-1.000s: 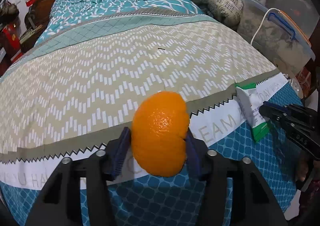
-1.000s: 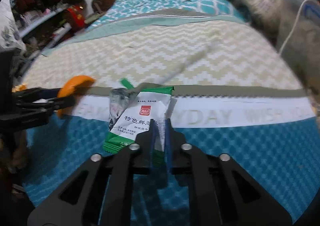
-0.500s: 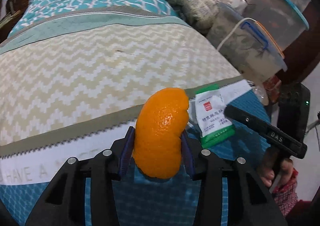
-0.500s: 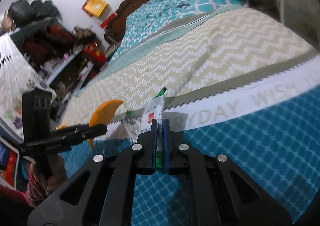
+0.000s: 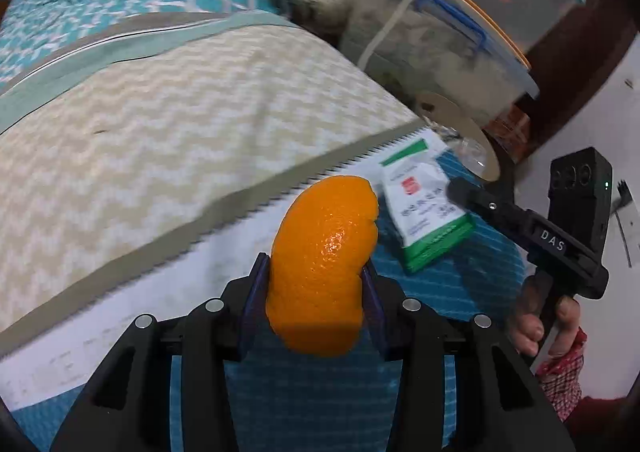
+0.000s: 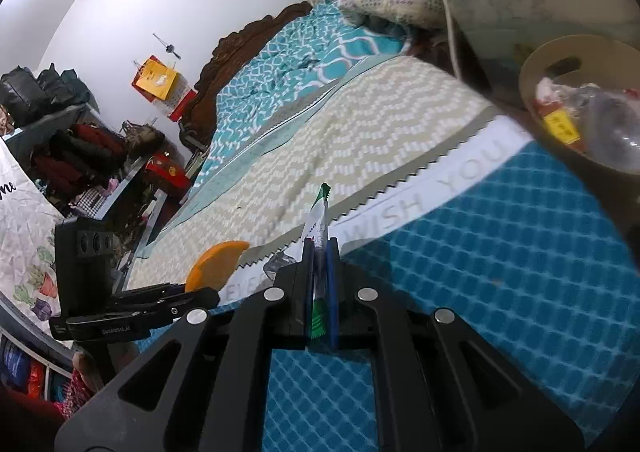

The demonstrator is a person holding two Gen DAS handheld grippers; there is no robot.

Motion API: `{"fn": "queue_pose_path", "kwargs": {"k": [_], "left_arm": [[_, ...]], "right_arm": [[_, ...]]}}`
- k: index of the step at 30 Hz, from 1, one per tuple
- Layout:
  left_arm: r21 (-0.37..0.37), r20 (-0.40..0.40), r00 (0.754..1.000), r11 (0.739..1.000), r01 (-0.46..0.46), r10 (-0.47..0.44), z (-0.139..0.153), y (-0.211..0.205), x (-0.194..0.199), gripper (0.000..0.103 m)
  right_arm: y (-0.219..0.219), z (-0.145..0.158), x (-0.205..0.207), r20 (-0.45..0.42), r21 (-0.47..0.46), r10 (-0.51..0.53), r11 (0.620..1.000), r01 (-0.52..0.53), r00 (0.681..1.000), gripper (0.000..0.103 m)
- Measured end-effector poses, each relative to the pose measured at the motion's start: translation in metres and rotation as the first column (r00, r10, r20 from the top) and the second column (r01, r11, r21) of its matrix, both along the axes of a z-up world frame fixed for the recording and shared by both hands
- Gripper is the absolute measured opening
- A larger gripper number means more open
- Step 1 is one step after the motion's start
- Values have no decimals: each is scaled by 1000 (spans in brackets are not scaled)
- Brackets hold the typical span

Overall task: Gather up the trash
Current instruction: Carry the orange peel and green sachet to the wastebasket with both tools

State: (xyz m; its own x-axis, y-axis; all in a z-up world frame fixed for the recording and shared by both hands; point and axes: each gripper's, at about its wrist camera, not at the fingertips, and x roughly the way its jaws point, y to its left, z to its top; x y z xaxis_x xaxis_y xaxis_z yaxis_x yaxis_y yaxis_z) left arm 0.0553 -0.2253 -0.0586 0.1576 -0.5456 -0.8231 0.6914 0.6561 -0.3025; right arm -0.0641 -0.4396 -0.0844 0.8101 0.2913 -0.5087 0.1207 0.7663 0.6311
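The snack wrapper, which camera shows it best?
The left wrist view: the snack wrapper faces the lens, showing its white front, red logo and green ends, held by the right gripper. The right wrist view shows the wrapper only edge-on, a thin strip pinched between that gripper's fingers.

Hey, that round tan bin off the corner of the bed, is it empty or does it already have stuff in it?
Not empty. The right wrist view looks into the bin and shows a clear plastic bottle and red and yellow packaging inside.
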Motion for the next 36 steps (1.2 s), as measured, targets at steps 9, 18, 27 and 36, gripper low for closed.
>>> {"fn": "queue_pose_path", "kwargs": {"k": [9,18,27,36], "left_arm": [[98,29,994,990,102,-106,-26,-57,-27,41],[93,29,994,991,100,-103,-27,-57,-26,41],[67,19,995,993,99,-100,-27,-54,-27,41],[28,47,989,990,140,-141,6,-78,-23,41]], "right_arm": [[-9,-16,-12,-17,129,37,991,-35,999,12],[2,-17,-29,-12,114,25,993,-23,1000,71],[32,-27,-28,-91,85,102,992,-94,991,19],[-19,2,-55,11,-9,-104,994,104,994,10]]}}
